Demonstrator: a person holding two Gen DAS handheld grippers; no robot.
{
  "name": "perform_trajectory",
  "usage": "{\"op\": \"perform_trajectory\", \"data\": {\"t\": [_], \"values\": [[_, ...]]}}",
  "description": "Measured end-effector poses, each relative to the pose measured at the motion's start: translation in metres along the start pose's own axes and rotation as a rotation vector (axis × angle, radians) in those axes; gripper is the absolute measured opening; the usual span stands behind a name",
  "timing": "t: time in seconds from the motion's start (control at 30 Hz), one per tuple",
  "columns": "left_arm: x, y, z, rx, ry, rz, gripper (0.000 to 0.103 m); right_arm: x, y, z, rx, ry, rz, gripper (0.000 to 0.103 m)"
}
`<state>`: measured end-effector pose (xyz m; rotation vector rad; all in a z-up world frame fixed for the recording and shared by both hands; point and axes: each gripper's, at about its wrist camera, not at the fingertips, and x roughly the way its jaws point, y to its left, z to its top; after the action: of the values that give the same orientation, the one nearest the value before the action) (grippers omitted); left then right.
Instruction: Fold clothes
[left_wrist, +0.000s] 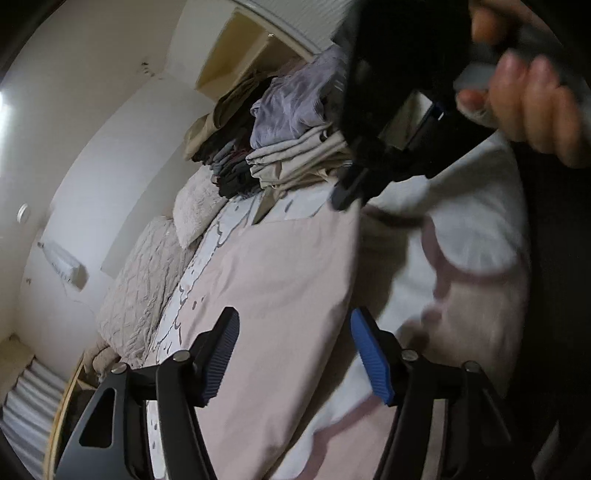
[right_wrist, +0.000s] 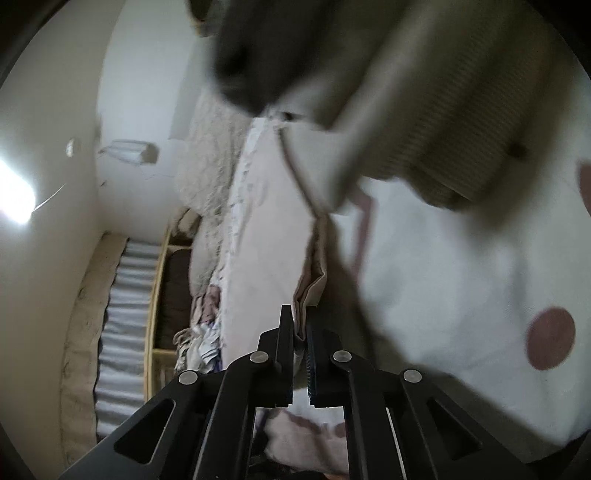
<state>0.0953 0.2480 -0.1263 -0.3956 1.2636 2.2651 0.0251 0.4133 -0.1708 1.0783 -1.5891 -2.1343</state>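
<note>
We are over the bed, and our left gripper (left_wrist: 293, 354) stands wide, its blue pads apart with nothing between them, only the pale pink cloth (left_wrist: 280, 280) spread flat beneath. That cloth runs from about 6 o'clock up to the middle of the left view. At 1 o'clock there, our right gripper (left_wrist: 388, 122) comes in dark and large, a hand (left_wrist: 532, 99) wrapped round its handle, its tip down at the top edge of the pink cloth. Just to its right, at 3 o'clock, lies a white cloth with pink spots (left_wrist: 476, 229), blurred.

In the right view, our right gripper (right_wrist: 300, 354) is pinched narrow on a folded edge of the pink cloth (right_wrist: 308, 291), which rises straight toward 12 o'clock from between the fingers. The white spotted cloth (right_wrist: 461, 295) fills the 3 o'clock side. A blurred beige garment (right_wrist: 424, 110) hangs across 1 o'clock; we cannot tell what holds it.

Back in the left view, a pile of folded clothes (left_wrist: 280, 147) sits at 12 o'clock beyond the pink cloth, grey, dark and beige layers stacked. Two fluffy pillows (left_wrist: 155, 266) lie at 9 o'clock against the white wall (left_wrist: 92, 129).
</note>
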Motion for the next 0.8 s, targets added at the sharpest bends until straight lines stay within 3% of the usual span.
{"op": "perform_trajectory", "data": {"t": [0.3, 0.4, 0.47, 0.57, 0.7, 0.73, 0.77, 0.8], "values": [[0.032, -0.004, 0.035, -0.190, -0.027, 0.070, 0.052, 0.014, 0.050, 0.014, -0.158, 0.135, 0.035, 0.007], [0.038, 0.003, 0.041, -0.267, -0.027, 0.078, 0.035, 0.018, 0.057, 0.020, -0.178, 0.169, 0.017, 0.007], [0.045, 0.010, 0.042, -0.318, -0.016, 0.052, 0.013, 0.021, 0.061, 0.023, -0.196, 0.191, 0.002, 0.007], [0.049, 0.027, 0.035, -0.430, -0.007, 0.018, 0.003, 0.020, 0.066, 0.024, -0.270, 0.222, -0.029, 0.007], [0.052, 0.063, 0.018, -0.643, 0.008, -0.052, 0.003, 0.010, 0.091, 0.032, -0.445, 0.166, -0.083, 0.011], [0.052, 0.071, 0.013, -0.685, 0.013, -0.065, 0.003, 0.008, 0.098, 0.039, -0.461, 0.149, -0.086, 0.028], [0.052, 0.079, 0.008, -0.725, 0.018, -0.078, 0.003, 0.007, 0.104, 0.046, -0.467, 0.132, -0.092, 0.066], [0.050, 0.083, 0.005, -0.748, 0.017, -0.082, 0.003, 0.008, 0.109, 0.056, -0.456, 0.110, -0.101, 0.079]]}}
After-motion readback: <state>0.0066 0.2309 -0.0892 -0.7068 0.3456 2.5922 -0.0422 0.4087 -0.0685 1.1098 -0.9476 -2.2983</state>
